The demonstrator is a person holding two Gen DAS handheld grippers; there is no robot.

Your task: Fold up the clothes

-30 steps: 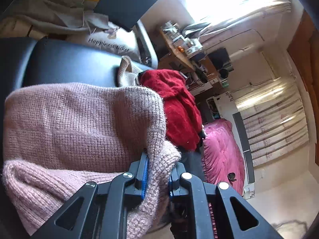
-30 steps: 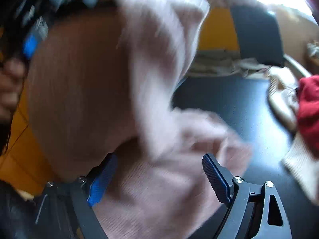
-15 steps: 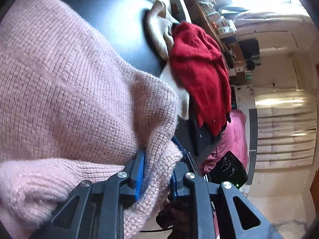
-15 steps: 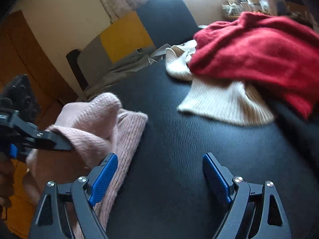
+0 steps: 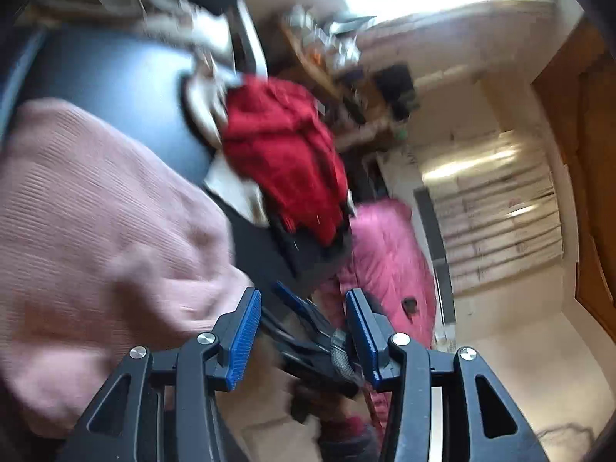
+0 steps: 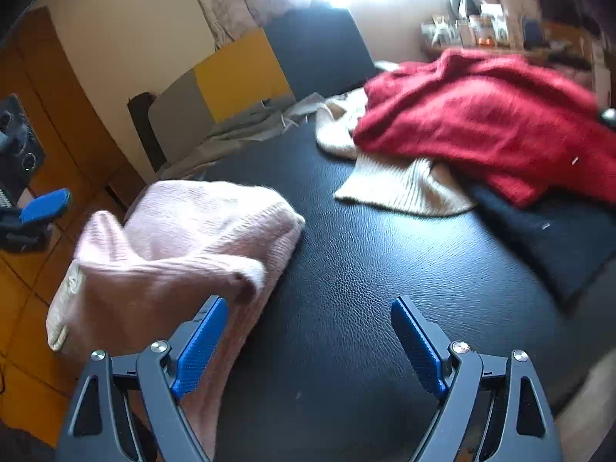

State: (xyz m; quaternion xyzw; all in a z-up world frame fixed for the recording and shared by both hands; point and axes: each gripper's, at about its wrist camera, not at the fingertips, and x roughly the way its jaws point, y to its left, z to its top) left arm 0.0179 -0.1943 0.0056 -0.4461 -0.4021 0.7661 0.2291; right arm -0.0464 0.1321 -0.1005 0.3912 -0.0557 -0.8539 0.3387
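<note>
— Released, that is what has changed: a second ago the left gripper [image 5: 303,321] was pinching the ribbed edge of the pink sweater [image 6: 184,254], and now its jaws have just been opening and nothing lies between the blue pads [image 5: 242,340]. The sweater's edge sits just beside the left-hand pad, free of it.

— And how is that hand held?

— Angled downward, fingers reaching past the sweater's near edge toward the floor and a pink quilt [image 5: 389,254]. Its view is blurred. In the right wrist view one blue pad of it shows at the far left, clear of the fabric.

— Where is the sweater now?

— Bunched in a loose heap on the black leather surface [image 6: 365,269], at its left edge, partly hanging over the side above the orange floor [image 6: 23,385].

— The right gripper [image 6: 310,340]?

— Jaws spread wide, empty, tilted down over bare black leather. Its left finger overlaps the heap's near edge; whether it touches, I cannot tell. It has swung since the earlier frame, when pink knit filled its view.

— Other clothes?

— A red sweater [image 6: 481,115] lies over a cream knit [image 6: 400,188] at the far right, well apart from the pink one.
</note>
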